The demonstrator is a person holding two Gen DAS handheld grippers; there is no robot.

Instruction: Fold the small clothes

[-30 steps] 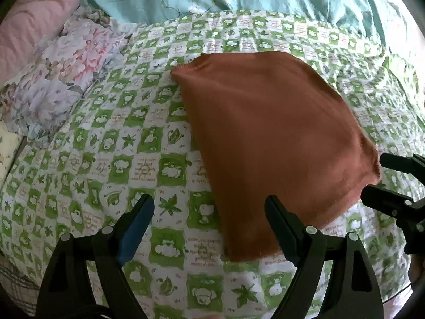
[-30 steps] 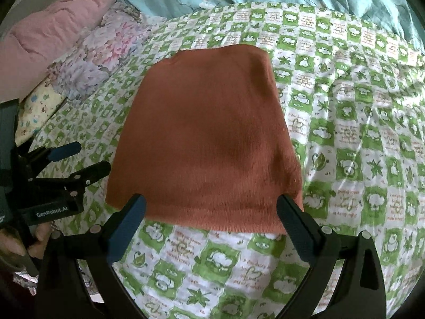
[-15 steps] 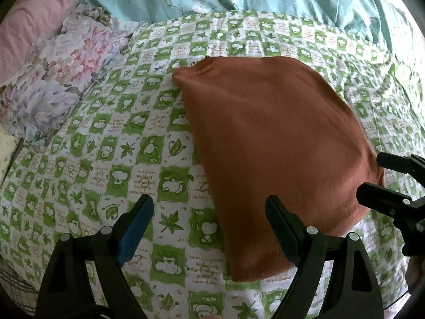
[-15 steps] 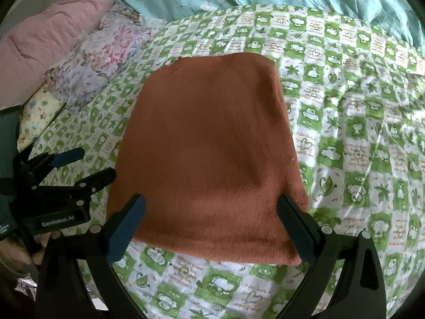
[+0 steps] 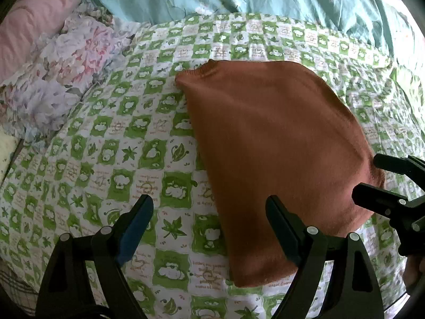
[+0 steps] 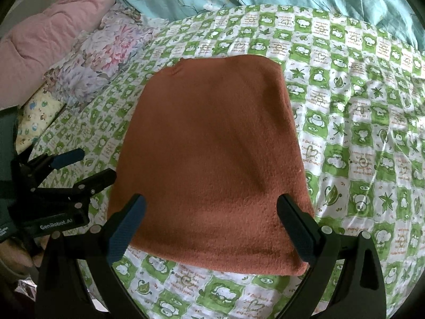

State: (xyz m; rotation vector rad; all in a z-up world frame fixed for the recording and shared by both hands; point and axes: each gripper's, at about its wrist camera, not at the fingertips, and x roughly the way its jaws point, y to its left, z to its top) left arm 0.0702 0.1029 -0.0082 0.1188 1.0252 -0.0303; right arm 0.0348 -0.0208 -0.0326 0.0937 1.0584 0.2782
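Lower middle of frame: left gripper [image 5: 209, 228] spread, angled down, empty | right gripper [image 6: 212, 219] spread over rust sweater [image 6: 212, 159] | left body reads "GenRobot.AI"

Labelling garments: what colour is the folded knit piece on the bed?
Rust orange, plain with no pattern: the folded knit piece shows best in the right wrist view.

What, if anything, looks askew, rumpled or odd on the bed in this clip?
Nothing serious. The rust-brown garment lies flat and folded on the green checked sheet. Its far left corner is slightly puckered, showing a ribbed edge. Both grippers hover open and empty: left, right.
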